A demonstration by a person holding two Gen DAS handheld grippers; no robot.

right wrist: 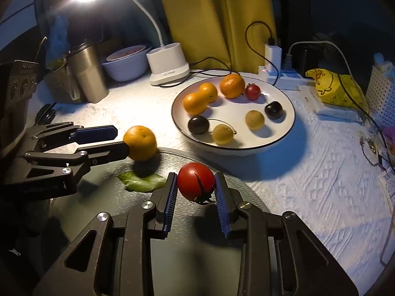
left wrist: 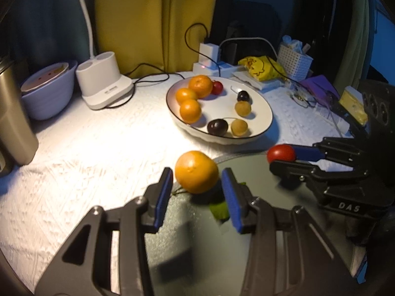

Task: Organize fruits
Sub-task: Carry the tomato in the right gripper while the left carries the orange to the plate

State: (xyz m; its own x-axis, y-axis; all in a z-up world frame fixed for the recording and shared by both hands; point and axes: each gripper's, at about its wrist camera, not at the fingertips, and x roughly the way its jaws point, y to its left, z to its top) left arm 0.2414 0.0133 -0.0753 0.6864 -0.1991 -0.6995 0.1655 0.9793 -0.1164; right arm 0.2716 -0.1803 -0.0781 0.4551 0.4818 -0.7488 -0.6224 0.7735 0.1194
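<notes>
My left gripper (left wrist: 197,175) is shut on an orange tangerine (left wrist: 196,172), which hangs just above the far rim of a dark round plate (left wrist: 249,170). A green leaf (right wrist: 142,182) lies on that plate under it. To its right, my right gripper (right wrist: 196,178) is shut on a red cherry tomato (right wrist: 196,181) with a dark stem, also over the dark plate. Beyond both stands a white plate (right wrist: 291,123) that holds three tangerines, a small red tomato (right wrist: 252,91), two dark cherries and two tan round fruits.
A white lamp base (right wrist: 167,64), a pale bowl (right wrist: 126,66) and a steel tumbler (right wrist: 86,71) stand at the back left. A power strip with a charger (right wrist: 272,56) and cables, a yellow bag (right wrist: 328,86) and a white basket (right wrist: 380,91) crowd the back right.
</notes>
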